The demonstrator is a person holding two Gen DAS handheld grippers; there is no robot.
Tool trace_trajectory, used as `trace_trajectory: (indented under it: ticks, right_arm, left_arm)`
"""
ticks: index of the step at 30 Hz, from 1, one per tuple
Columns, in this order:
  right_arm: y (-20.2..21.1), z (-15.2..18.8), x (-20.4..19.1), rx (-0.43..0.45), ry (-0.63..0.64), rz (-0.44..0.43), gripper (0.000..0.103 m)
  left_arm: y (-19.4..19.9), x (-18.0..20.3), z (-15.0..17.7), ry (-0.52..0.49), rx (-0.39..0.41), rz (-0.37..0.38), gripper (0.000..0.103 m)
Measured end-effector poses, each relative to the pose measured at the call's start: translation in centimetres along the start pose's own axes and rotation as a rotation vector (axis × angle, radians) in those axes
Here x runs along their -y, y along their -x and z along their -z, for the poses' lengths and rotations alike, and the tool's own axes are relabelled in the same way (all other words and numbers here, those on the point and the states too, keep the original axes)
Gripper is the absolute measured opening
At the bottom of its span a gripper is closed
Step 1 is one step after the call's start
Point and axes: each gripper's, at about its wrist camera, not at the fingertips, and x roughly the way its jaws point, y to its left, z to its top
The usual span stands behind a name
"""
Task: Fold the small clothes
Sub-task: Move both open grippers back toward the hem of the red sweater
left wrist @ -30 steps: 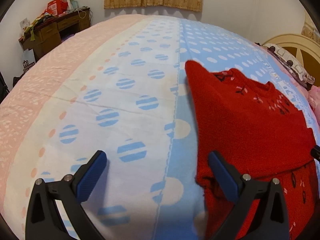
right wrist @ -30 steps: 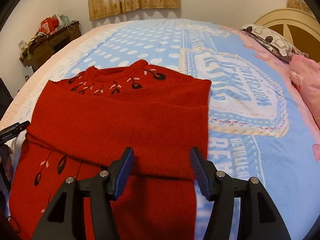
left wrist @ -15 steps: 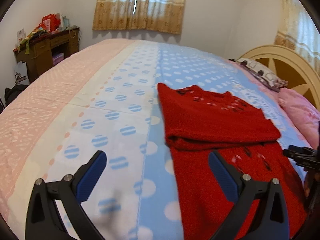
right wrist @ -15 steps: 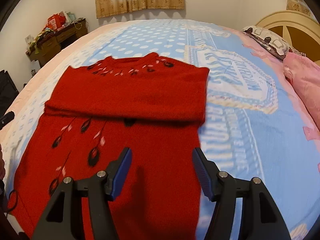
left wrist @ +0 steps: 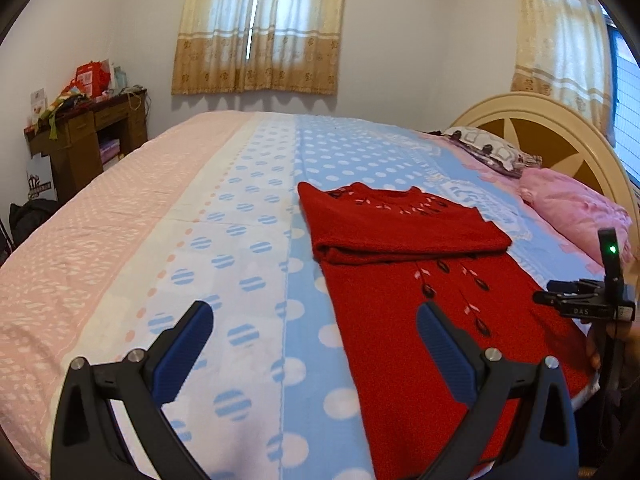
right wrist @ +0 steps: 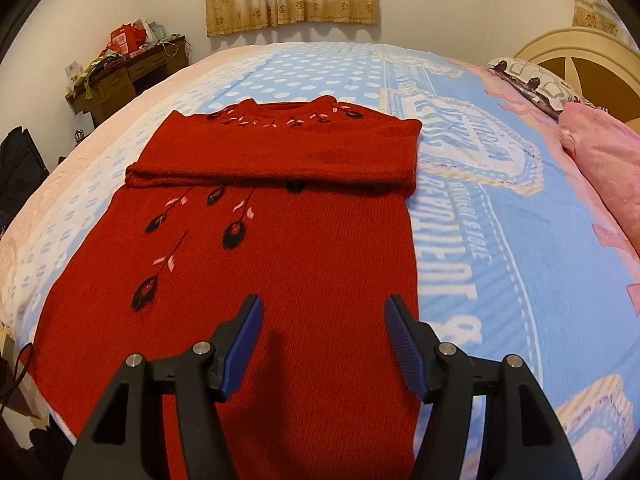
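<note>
A red knitted sweater [right wrist: 280, 248] with black and pink flower stitching lies flat on the bed, its sleeves folded across the chest into a thick band [right wrist: 276, 156]. In the left wrist view the same sweater [left wrist: 400, 280] lies to the right of centre. My left gripper [left wrist: 314, 320] hangs open above the blue dotted blanket, its right finger over the sweater's left edge, nothing between the pads. My right gripper [right wrist: 322, 316] stands open over the sweater's lower part near its right edge, holding nothing. The right gripper's side also shows in the left wrist view [left wrist: 584, 300].
The bed's blanket [left wrist: 240, 248] is pink, white and blue. Pink pillow [left wrist: 572, 204] and patterned pillow [left wrist: 492, 148] lie by the cream headboard [left wrist: 540, 120]. A cluttered wooden desk [left wrist: 88, 136] stands by the far left wall. Curtains [left wrist: 260, 28] hang behind.
Both grippers have pulled back and away from the folded sleeve band; the left one has also risen and tilted up. More of the sweater's lower part now shows. Both stay open.
</note>
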Motion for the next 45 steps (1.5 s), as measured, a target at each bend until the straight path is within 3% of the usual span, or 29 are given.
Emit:
trace_trajectory:
  ticks: [6, 13, 20, 23, 27, 30, 36, 45]
  right_arm:
    - [1.2, 1.6, -0.1, 0.003, -0.007, -0.005, 0.064]
    - [2.8, 3.5, -0.4, 0.004, 0.007, -0.011, 0.064]
    - [4.8, 5.0, -0.6, 0.020, 0.009, -0.012, 0.064]
    - [5.7, 5.8, -0.5, 0.016, 0.007, -0.013, 0.064]
    - [6.5, 7.3, 0.1, -0.007, 0.000, 0.011, 0.064]
    - [6.9, 8.5, 0.7, -0.015, -0.003, 0.032, 0.064]
    - [7.5, 10.4, 2.1, -0.010, -0.043, 0.042, 0.064]
    - [9.0, 11.7, 2.6, -0.007, -0.088, 0.009, 0.064]
  left_arm:
    - [1.5, 0.3, 1.6, -0.012, -0.013, 0.018, 0.103]
    - [3.6, 0.9, 4.9, -0.040, -0.087, 0.045, 0.103]
    - [5.9, -0.3, 5.4, 0.001, -0.071, 0.041, 0.103]
    - [4.9, -0.1, 5.9, 0.015, -0.080, 0.029, 0.103]
    - [1.8, 1.2, 7.3, 0.032, -0.170, 0.079, 0.103]
    - [0.3, 2.5, 8.0, 0.022, -0.215, 0.104, 0.099]
    - [-0.7, 3.6, 9.2, 0.032, -0.286, 0.185, 0.079]
    - [0.3, 4.9, 9.9, -0.006, -0.309, 0.220, 0.071]
